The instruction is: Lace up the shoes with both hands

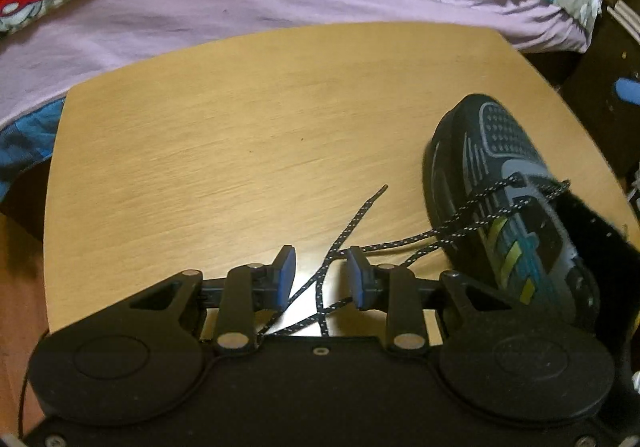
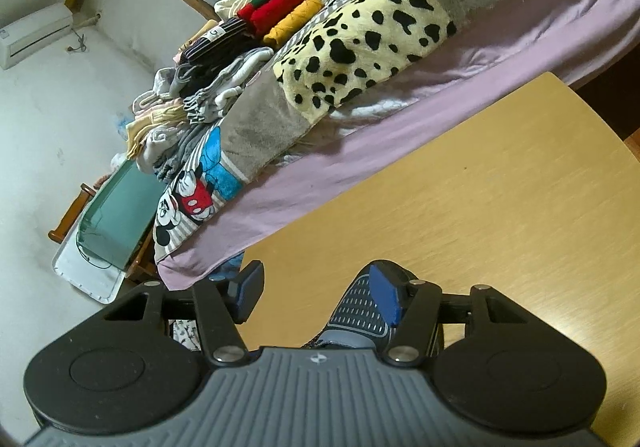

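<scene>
Laces (image 1: 320, 287) trailed from the sneaker (image 1: 516, 203) between the left gripper (image 1: 321, 275)'s parted pads, ungripped; closing could miss them. Right gripper (image 2: 318, 297) gaped empty over the toe.

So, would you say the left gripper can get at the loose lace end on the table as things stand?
Probably yes. The left gripper has its pads apart, and the lace already runs through the gap between them, untouched by either pad. Nothing lies over it on the table, and the shoe sits off to one side.
</scene>
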Tool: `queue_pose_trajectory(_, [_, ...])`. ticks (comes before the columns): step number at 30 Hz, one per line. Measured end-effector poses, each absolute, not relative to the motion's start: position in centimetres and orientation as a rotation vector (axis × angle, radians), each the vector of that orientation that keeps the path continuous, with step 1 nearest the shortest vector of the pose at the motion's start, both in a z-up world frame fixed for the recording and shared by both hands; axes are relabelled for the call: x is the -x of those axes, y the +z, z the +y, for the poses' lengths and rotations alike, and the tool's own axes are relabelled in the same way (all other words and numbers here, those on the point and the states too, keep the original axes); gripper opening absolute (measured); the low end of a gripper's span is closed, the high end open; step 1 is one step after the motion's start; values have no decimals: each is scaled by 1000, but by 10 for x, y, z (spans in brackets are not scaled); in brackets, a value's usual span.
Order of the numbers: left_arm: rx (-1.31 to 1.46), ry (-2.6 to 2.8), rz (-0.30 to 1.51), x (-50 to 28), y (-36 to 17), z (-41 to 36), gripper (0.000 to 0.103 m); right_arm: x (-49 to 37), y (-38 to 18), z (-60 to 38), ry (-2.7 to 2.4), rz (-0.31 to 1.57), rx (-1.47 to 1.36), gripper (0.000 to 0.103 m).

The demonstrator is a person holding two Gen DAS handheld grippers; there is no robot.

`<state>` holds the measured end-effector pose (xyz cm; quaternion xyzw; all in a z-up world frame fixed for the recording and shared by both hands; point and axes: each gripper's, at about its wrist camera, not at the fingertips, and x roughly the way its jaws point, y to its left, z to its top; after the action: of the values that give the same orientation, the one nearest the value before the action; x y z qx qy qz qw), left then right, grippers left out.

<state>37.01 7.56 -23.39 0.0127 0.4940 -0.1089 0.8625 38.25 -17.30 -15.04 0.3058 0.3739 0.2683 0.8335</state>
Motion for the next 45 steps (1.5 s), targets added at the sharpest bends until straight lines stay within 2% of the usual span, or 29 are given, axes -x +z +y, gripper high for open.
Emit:
queue_pose_trajectory(3, [-78, -239, 1044, -369, -238, 70, 21, -384, -152, -173, 569, 797, -653, 59])
queue_pose_trajectory(5, [-96, -248, 1034, -367, -237, 70, 4, -384, -152, -173, 568, 798, -655, 59])
queue_pose_trajectory(7, [-109, -258, 1021, -366, -236, 70, 2, -384, -152, -173, 567, 798, -656, 59])
queue_pose_trajectory(14, [78, -232, 904, -365, -200, 105, 2, -383, -152, -173, 565, 800, -648, 59])
queue_pose_trajectory(24, [385, -63, 404, -324, -115, 192, 2, -385, -153, -171, 572, 798, -679, 59])
queue_pose_trajectory(30, [521, -121, 260, -306, -93, 213, 2, -385, -154, -165, 586, 804, -687, 59])
queue_pose_trajectory(32, [493, -211, 299, -309, -91, 207, 2, -385, -154, -162, 598, 804, -694, 59])
queue_pose_trajectory(38, [265, -444, 586, -326, -128, 142, 2, -386, -157, -156, 635, 813, -747, 59])
queue_pose_trajectory(45, [187, -591, 619, -327, -139, 104, 2, -385, -171, -146, 700, 847, -911, 59])
